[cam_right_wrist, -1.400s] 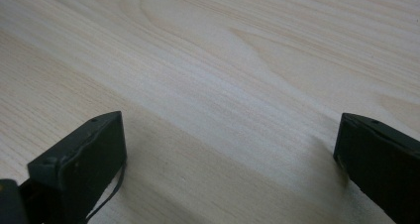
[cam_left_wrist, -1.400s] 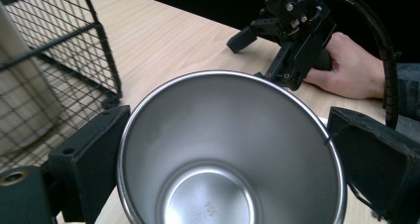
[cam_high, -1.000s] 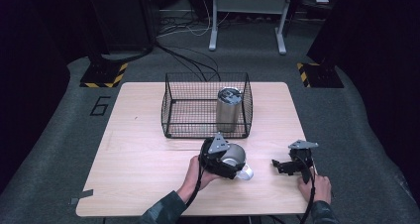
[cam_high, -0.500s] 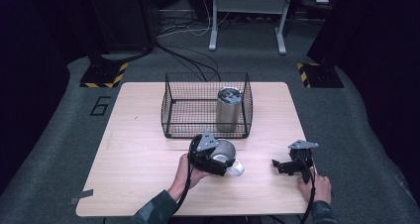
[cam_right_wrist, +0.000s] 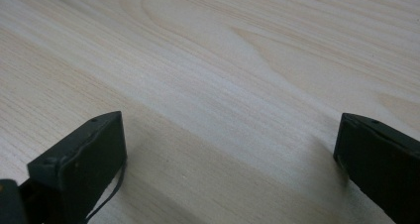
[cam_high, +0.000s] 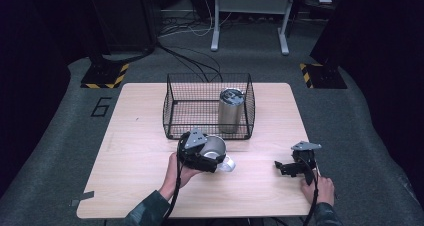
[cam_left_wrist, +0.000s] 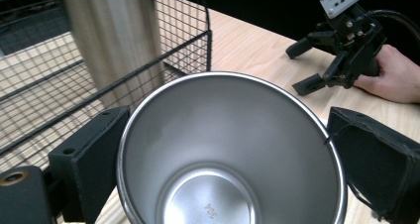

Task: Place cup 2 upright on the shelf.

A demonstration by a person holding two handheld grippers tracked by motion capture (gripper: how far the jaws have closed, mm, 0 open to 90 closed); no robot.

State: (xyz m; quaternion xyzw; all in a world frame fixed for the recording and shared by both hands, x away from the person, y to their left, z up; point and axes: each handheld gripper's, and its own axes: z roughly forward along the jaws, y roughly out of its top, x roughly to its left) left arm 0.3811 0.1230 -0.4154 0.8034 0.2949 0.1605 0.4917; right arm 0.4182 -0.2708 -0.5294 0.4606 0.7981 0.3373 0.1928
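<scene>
**A:** Start nearest the person. What is the left gripper (cam_high: 212, 158) doing?

**B:** In the high view it sits near the table's front edge, a hand behind it, its jaws clamped on a shiny open-mouthed stainless-steel cup (cam_high: 216, 147). The cup is lifted and tipped just in front of the black wire-mesh basket (cam_high: 172, 108).

**A:** Does the left gripper view add anything?

**B:** Yes. It looks straight down into the cup (cam_left_wrist: 228, 149): a black jaw presses each side of the rim, and the smooth round bottom shows inside. The high view gives none of that interior.

**A:** And the right gripper (cam_high: 286, 168)?

**B:** It rests low at the front right of the pale wooden table (cam_high: 140, 161), well apart from the cup, jaws spread wide and gripping nothing. The right gripper view confirms it: two black jaws far apart with bare wood grain (cam_right_wrist: 223, 85) between them. The left gripper view also catches it farther off (cam_left_wrist: 302, 68), held by a hand (cam_left_wrist: 391, 75).

**A:** Farther back?

**B:** A tall cylindrical brushed-metal tumbler with a lid (cam_high: 230, 110) stands upright inside the basket, in its right half. In the left gripper view it is blurred behind the mesh (cam_left_wrist: 116, 35).
</scene>
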